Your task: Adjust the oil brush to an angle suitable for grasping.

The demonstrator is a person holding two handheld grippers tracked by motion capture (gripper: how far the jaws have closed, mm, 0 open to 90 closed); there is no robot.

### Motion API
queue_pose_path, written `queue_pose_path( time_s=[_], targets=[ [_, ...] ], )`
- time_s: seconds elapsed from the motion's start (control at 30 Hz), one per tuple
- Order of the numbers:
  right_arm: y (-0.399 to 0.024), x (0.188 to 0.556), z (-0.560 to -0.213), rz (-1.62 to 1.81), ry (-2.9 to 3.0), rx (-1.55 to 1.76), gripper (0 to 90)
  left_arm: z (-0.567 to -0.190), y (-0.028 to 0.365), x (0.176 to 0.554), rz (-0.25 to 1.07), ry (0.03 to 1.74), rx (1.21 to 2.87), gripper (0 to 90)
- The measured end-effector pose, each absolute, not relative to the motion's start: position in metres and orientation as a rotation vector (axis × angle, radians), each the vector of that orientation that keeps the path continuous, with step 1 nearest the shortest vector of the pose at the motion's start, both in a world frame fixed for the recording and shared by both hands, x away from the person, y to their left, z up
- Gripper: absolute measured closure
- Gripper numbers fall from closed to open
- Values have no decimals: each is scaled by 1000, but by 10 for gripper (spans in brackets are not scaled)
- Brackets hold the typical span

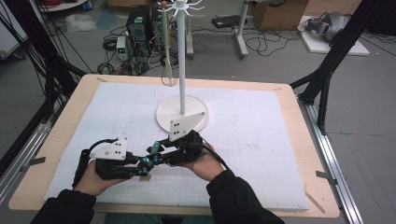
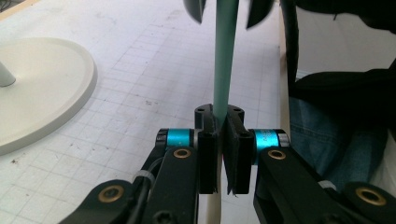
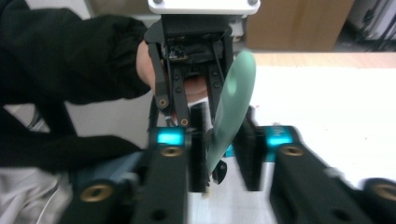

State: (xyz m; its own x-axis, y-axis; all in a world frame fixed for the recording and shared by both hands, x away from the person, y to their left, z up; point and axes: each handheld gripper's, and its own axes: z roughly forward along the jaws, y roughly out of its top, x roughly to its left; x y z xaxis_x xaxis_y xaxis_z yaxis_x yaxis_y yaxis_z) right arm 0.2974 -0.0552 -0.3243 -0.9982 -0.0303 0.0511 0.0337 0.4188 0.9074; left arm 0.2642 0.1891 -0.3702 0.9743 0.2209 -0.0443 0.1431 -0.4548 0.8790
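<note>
My left gripper (image 2: 218, 140) clamps the green handle (image 2: 225, 56) low over the white mat (image 1: 261, 154); my right gripper (image 3: 223, 154) stands open around it, near the stand's base (image 1: 164, 116), table edge (image 1: 299, 211) behind.

No readable text anywhere

No word, brand, number or sign can be made out. The white mat (image 1: 243, 140) on the desk (image 1: 299, 135) carries only a faint printed grid without figures, the cardboard boxes (image 1: 280, 14) beyond the far edge show blank faces, and any print on the blue rings (image 2: 180, 138) of the left hand-held gripper (image 2: 218, 154) is too blurred to read.
</note>
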Motion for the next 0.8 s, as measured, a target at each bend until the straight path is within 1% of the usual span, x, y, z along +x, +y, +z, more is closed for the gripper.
queue_pose_path(
  time_s=[0.03,0.13,0.23,0.3,0.37,0.53,0.57,0.67,0.8],
  targets=[
    [-54,297,-327,-1662,-2600,-9,712,-370,190,264,94,260,2048,845],
    [-54,297,-334,-1677,-2590,-31,723,-369,191,264,96,266,2035,845],
    [-53,297,-338,-1697,-2578,-53,752,-368,192,264,95,272,2016,845],
    [-53,297,-339,-1712,-2561,-54,802,-368,192,264,93,279,2005,845],
    [-53,298,-340,-1716,-2546,-58,822,-368,193,264,98,277,2000,845],
    [-52,300,-341,-1734,-2492,-88,836,-368,192,265,93,280,2002,838],
    [-52,299,-341,-1723,-2499,-90,837,-368,192,265,95,284,2004,829],
    [-53,301,-341,-1700,-2521,-99,837,-368,192,265,105,290,2016,752],
    [-59,305,-338,-1679,-2545,-126,837,-369,196,267,123,315,2018,711]
  ],
)
